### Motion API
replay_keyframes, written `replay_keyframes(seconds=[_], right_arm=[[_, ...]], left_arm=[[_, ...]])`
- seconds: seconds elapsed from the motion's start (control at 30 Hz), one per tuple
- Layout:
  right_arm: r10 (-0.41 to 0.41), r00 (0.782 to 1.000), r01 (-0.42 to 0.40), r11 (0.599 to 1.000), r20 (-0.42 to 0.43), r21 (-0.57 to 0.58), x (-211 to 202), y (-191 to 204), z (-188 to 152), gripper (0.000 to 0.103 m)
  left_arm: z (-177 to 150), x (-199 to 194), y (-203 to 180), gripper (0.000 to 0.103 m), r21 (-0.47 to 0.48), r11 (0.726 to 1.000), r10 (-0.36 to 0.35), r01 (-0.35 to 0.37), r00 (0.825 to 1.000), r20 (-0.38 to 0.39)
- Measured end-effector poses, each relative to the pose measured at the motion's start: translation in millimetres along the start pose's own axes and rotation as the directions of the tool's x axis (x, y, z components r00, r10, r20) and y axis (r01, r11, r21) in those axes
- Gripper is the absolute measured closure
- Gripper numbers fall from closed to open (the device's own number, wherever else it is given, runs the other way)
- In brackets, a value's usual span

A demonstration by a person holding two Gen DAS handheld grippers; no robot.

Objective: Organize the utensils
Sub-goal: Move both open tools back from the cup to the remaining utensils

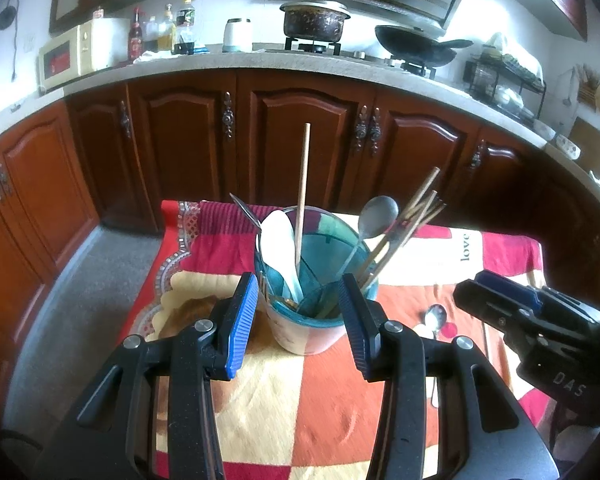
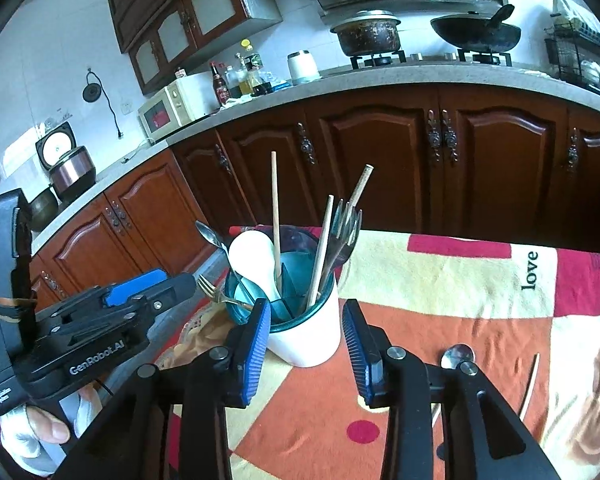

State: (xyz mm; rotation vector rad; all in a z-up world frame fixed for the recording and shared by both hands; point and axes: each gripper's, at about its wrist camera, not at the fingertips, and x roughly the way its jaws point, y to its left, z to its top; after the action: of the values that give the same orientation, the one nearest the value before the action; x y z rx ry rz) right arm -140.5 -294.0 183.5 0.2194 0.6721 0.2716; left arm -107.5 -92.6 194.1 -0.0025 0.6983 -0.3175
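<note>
A white utensil holder with a teal insert [image 1: 304, 332] [image 2: 308, 336] stands on the patterned cloth. It holds a white rice paddle [image 1: 278, 240] [image 2: 252, 258], chopsticks [image 1: 302, 194] [image 2: 275, 208], a grey spoon [image 1: 378, 214], forks [image 2: 346, 228] and a small spoon [image 2: 208, 234]. My left gripper [image 1: 298, 322] is open and empty, just before the holder. My right gripper [image 2: 306, 350] is open and empty, close in front of the holder. A metal spoon [image 1: 435, 318] [image 2: 456, 356] and a chopstick [image 2: 530, 384] lie on the cloth to the right.
The cloth-covered table [image 1: 284, 400] [image 2: 440, 280] ends at the far side before dark wooden cabinets [image 1: 300, 132]. The counter behind carries a microwave [image 1: 70, 58], bottles [image 1: 160, 32], a pot [image 1: 314, 20] and a wok [image 1: 418, 46].
</note>
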Motion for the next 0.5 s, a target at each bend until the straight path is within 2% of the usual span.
replay_keyframes(seconds=[0.27, 0.5], right_arm=[[-0.041, 0.999, 0.041, 0.999, -0.018, -0.004, -14, -11, -13, 0.066], [-0.121, 0.991, 0.124, 0.991, -0.064, 0.054, -27, -61, -39, 0.064]], left_arm=[[-7, -9, -14, 0.061, 0.03, 0.999, -0.023, 0.023, 1.0, -0.003], [-25, -3, -38, 0.061, 0.067, 0.991, -0.11, 0.114, 0.992, -0.061]])
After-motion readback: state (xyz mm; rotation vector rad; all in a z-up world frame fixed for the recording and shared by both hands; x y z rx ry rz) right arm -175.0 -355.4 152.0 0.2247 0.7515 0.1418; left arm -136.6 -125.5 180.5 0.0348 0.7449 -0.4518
